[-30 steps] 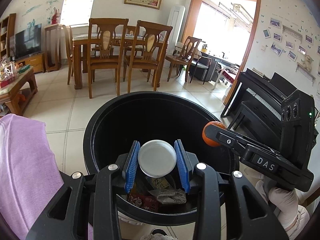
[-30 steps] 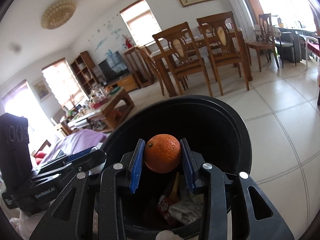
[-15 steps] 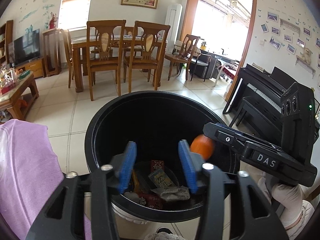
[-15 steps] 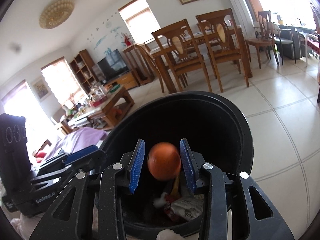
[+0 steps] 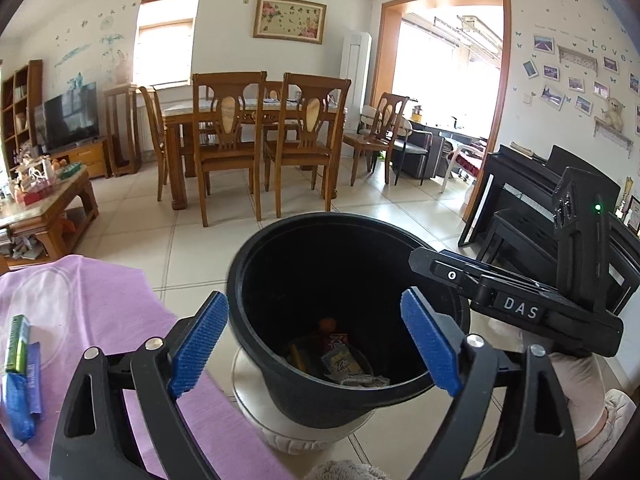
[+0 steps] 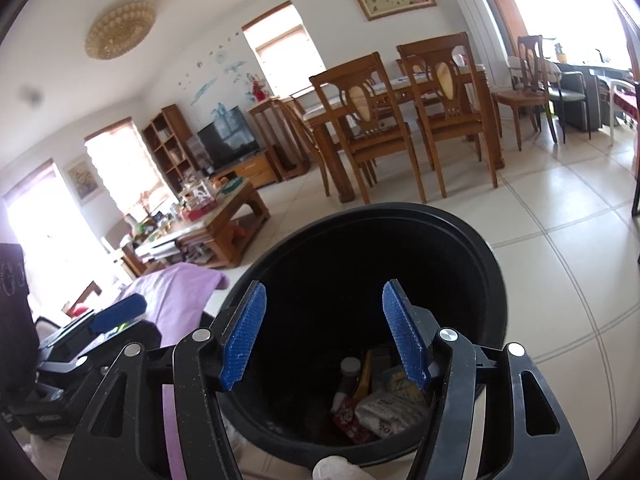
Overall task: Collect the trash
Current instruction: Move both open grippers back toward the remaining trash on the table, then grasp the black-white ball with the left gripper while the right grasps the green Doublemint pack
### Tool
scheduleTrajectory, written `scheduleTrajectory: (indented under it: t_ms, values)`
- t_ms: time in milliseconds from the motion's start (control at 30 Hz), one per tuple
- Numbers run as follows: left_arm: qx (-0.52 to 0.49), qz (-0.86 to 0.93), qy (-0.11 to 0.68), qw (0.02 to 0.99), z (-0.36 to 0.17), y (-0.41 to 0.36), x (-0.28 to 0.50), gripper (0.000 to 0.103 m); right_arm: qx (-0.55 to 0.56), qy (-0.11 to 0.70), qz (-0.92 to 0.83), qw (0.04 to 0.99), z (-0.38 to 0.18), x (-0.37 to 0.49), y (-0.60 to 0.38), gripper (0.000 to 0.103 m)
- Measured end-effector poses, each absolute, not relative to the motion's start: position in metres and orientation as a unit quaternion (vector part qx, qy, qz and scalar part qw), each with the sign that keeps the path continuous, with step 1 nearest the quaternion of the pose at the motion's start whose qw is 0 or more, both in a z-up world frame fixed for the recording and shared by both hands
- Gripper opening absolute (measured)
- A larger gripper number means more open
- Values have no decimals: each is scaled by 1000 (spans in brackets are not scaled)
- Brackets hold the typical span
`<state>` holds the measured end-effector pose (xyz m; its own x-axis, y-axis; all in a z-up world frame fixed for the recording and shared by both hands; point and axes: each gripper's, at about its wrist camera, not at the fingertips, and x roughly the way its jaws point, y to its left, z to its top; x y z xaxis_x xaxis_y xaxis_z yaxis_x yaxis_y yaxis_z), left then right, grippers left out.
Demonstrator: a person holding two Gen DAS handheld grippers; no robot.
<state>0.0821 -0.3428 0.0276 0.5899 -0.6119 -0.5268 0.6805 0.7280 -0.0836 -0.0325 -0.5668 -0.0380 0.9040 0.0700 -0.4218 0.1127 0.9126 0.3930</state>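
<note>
Tiled living-dining room, purple cloth (image 5: pixel 104 312) at left. Black bin (image 5: pixel 348 240) between grippers for drop access. Left gripper (image 5: pixel 316 344) and right gripper (image 6: pixel 324 332) fingers spread, empty. Trash (image 6: pixel 380 408) in bin bottom; orange (image 5: pixel 328 324) probably there too. Wrappers (image 5: pixel 20 364) remain on cloth.

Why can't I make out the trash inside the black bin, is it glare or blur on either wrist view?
Neither. Left wrist view: bright doorway backlight leaves the black bin interior underexposed, though the frame is sharp. Right wrist view: blown-out windows at left, yet wrappers on the bin floor read clearly; fisheye bends the edges.
</note>
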Motion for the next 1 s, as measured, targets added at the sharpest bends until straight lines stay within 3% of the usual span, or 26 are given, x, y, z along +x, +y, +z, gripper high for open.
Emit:
scheduleTrajectory:
  t_ms: [67, 700, 1000]
  values:
    - [60, -359, 269, 892, 30, -331, 80, 88, 201, 218, -4, 955, -32, -29, -554, 67]
    - [-27, -211, 288, 934, 33, -124, 116, 88, 98, 251, 131, 954, 13, 49, -345, 67]
    - [-14, -133, 373, 918, -3, -41, 169, 87, 40, 286, 186, 939, 15, 98, -243, 67]
